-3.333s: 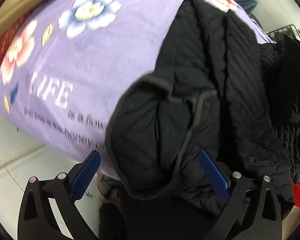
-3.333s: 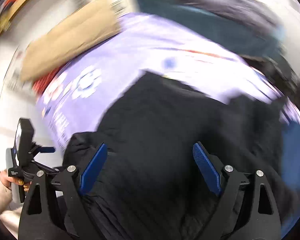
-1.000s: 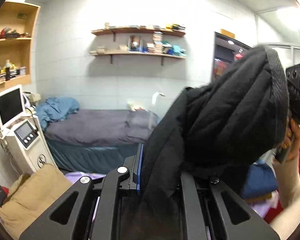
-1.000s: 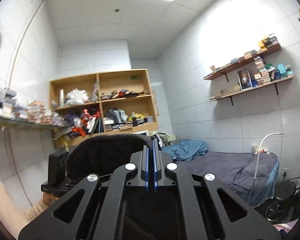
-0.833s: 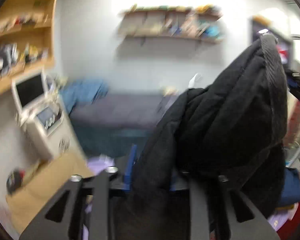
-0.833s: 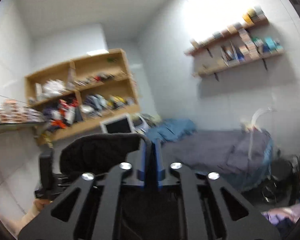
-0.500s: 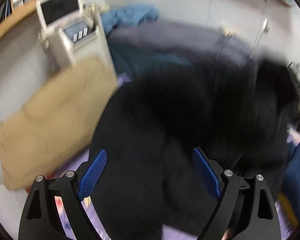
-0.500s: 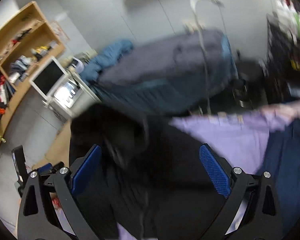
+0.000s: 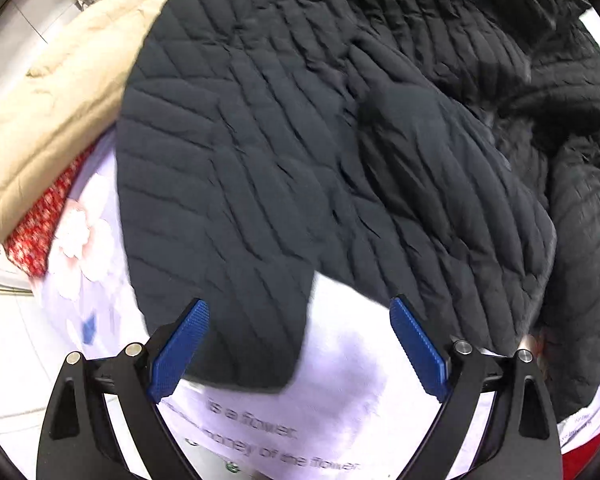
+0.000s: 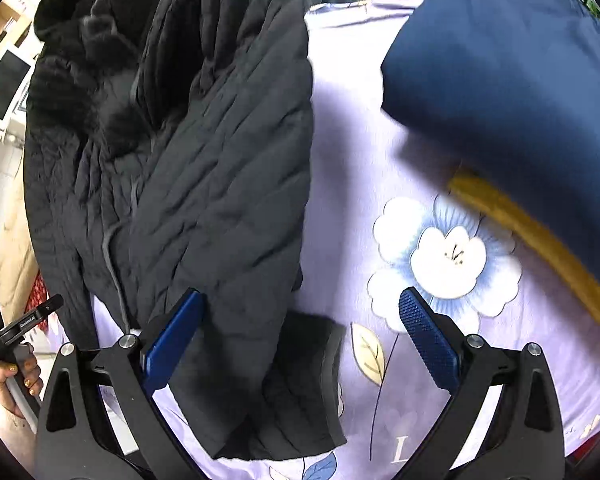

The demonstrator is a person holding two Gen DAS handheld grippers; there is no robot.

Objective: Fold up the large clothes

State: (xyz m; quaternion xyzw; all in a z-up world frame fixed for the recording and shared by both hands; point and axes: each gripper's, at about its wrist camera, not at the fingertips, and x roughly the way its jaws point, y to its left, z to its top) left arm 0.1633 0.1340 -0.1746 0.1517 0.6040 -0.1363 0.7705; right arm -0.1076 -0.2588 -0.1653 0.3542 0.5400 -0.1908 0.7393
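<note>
- The black quilted jacket [image 9: 320,152], which a second ago hung lifted between the two grippers with the room's walls and shelves behind it, now lies let down on the lilac flowered bedsheet [image 10: 440,264] — spread roughly lengthwise, with its dark collar end bunched at the far side.
- This reads as the lay-out step done: the jacket is down and released, but rumpled and not yet folded, so the folds themselves are still to come.
- In the left wrist view one sleeve [image 9: 228,300] now lies loose across the printed lettering of the sheet, its cuff end between the fingers; in the right wrist view the jacket's near corner with its dark band [image 10: 300,384] sits between the fingers there.
- A tan padded garment [image 9: 52,108] lies at the jacket's far left, and a folded navy garment [image 10: 508,80] lies well apart on the right of the sheet.
- The left gripper [image 9: 298,344], clamped on cloth a second ago, points steeply down at the sheet; its jaws are opening and already stand wide, the blue pads clear of the sleeve.
- The right gripper [image 10: 302,336] likewise points steeply down — its jaws stand fully apart, gripping nothing, with the left pad just beside the jacket's edge.
- A hand [image 10: 18,376] holding the other gripper's handle shows at the lower left of the right wrist view.
</note>
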